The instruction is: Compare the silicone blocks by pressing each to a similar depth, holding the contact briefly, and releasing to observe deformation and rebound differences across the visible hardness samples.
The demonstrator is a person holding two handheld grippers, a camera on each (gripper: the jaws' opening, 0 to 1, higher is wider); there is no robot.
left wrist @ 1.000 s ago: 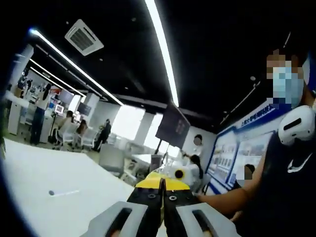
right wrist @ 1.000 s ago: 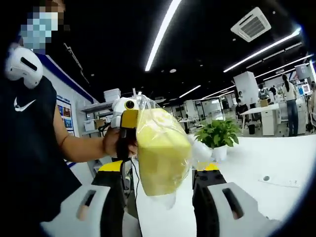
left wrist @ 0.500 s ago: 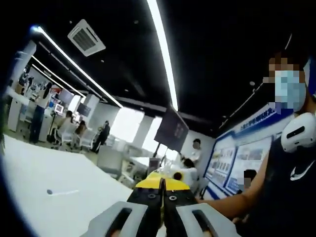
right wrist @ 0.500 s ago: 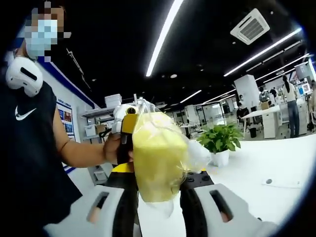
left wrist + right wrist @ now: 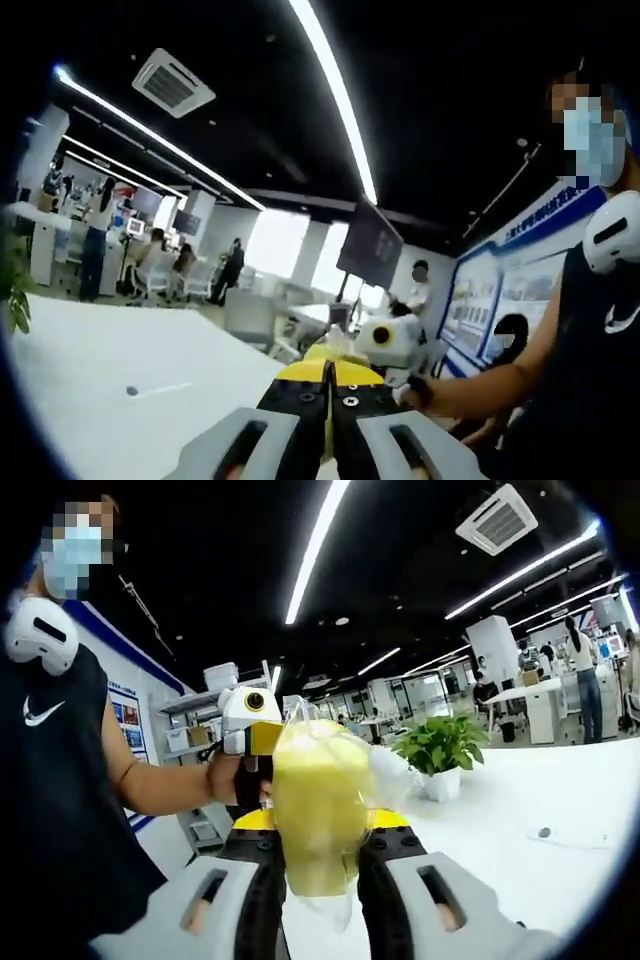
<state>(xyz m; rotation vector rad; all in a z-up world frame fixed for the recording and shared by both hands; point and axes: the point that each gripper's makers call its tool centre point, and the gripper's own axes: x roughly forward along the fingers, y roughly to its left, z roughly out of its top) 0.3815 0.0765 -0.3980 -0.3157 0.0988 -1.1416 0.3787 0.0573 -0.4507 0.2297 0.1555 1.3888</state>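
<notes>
Between the right gripper (image 5: 318, 852) jaws — a squeezed, bagged yellow silicone block (image 5: 315, 805).

The yellow silicone block (image 5: 318, 810) was wrapped in clear, crinkly, glossy plastic film (image 5: 385, 775); the white table (image 5: 520, 800) looked smooth, the right gripper (image 5: 318, 880) matt plastic.

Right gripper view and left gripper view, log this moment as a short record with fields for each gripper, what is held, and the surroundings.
right gripper: jaws shut on the yellow block
yellow block: wrapped in clear plastic, squeezed between the jaws, held up off the table
left gripper: jaws shut, nothing between them
person's hand: holds the left gripper just behind the block in the right gripper view
white table: below and behind the block
potted plant: stands on the table, apart from the block
setting: open office, ceiling strip lights on
</notes>
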